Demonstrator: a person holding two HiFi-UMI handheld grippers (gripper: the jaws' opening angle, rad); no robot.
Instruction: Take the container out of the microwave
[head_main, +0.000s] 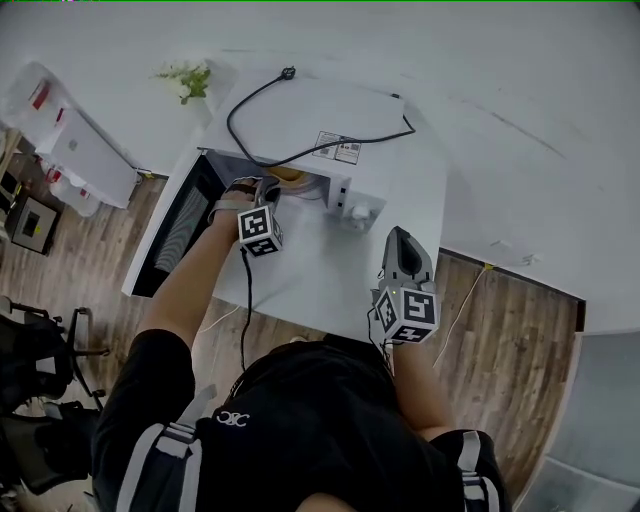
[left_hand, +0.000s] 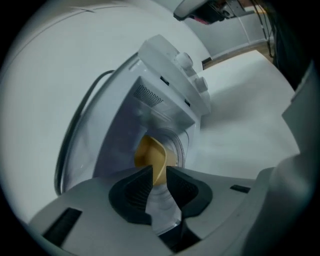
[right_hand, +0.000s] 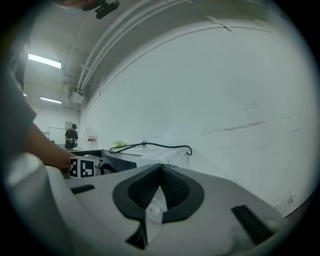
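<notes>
The person's black-shirted torso fills the bottom of the head view, with both forearms reaching forward from it. The left tongs point down into the open mouth of the white microwave. They are released, with a clear gap between the two dark pads. Just ahead of their tips, inside the cavity, sits the yellow container. Its rim shows through the gap, and I cannot tell whether either pad touches it. To the left of the left tongs the microwave door hangs wide open. To their right is the control panel with its two knobs.

The right tongs are clenched, their pads meeting at the tips with nothing between them. They are held near level above the white bench, well apart from the left tongs and on the knob side of the microwave. The microwave's top lies ahead of them and to their left. On it lies a black power cord. The left tongs' marker cube shows at the left of the right gripper view.

A small bunch of flowers stands beyond the left tongs, past the microwave's far left corner. Wooden floor shows below and to the right of the right tongs.
</notes>
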